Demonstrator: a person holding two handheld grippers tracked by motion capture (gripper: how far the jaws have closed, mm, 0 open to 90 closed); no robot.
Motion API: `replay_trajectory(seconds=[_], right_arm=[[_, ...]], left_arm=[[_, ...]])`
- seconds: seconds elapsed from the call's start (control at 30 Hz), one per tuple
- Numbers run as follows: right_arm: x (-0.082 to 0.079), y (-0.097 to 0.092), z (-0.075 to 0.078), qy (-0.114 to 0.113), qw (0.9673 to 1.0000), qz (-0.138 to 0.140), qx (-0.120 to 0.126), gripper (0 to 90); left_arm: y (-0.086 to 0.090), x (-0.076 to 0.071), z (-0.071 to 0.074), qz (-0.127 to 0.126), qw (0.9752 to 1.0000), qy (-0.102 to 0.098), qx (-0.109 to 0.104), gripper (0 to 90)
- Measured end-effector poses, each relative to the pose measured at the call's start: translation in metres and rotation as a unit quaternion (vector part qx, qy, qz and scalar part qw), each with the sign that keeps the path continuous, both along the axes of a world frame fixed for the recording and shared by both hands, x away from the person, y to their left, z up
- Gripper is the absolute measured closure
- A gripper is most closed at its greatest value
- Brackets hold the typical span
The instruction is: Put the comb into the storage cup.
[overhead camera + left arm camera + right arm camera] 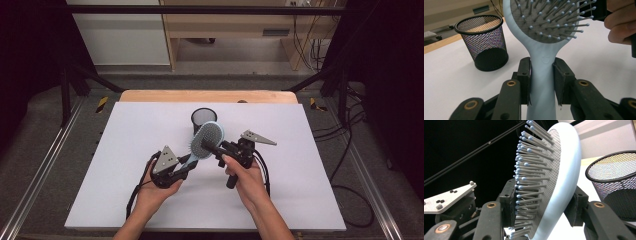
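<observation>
Left tool clamps hairbrush handle; right tool pinches bristles.

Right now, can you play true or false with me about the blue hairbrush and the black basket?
1. The left gripper clamps the hairbrush by its handle. True.
2. The hairbrush lies flat on the table. False: both grippers hold it up above the white table.
3. The right gripper has the brush head between its jaws, bristles against one pad. True.
4. The mesh basket is tipped over. False: it stands upright, with its opening facing up.
5. The brush sits inside the basket. False: it is outside, in front of it.
</observation>
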State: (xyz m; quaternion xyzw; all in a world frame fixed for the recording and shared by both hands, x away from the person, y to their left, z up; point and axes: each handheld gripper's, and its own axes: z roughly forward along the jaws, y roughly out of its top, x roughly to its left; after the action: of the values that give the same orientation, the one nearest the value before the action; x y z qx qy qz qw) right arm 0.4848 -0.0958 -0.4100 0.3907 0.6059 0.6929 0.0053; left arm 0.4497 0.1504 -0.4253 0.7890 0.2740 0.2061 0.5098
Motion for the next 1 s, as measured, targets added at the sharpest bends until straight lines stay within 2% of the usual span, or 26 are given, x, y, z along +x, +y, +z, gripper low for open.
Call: replay_trajectory(seconds=[0.6,1.0], right_arm=[[-0.0032,0.0019,0.0021,-0.013,0.9999,0.000,-0.010,54.4],[-0.0045,0.0025,0.0029,-0.011,0.9999,-0.001,-0.012,55.8]], left_arm=[[-0.0011,-0.0005,-0.0014,0.001,1.0000,0.001,0.004,69.6],[-0.0023,-0.0003,-0.0029,0.002,1.0000,0.003,0.006,69.6]])
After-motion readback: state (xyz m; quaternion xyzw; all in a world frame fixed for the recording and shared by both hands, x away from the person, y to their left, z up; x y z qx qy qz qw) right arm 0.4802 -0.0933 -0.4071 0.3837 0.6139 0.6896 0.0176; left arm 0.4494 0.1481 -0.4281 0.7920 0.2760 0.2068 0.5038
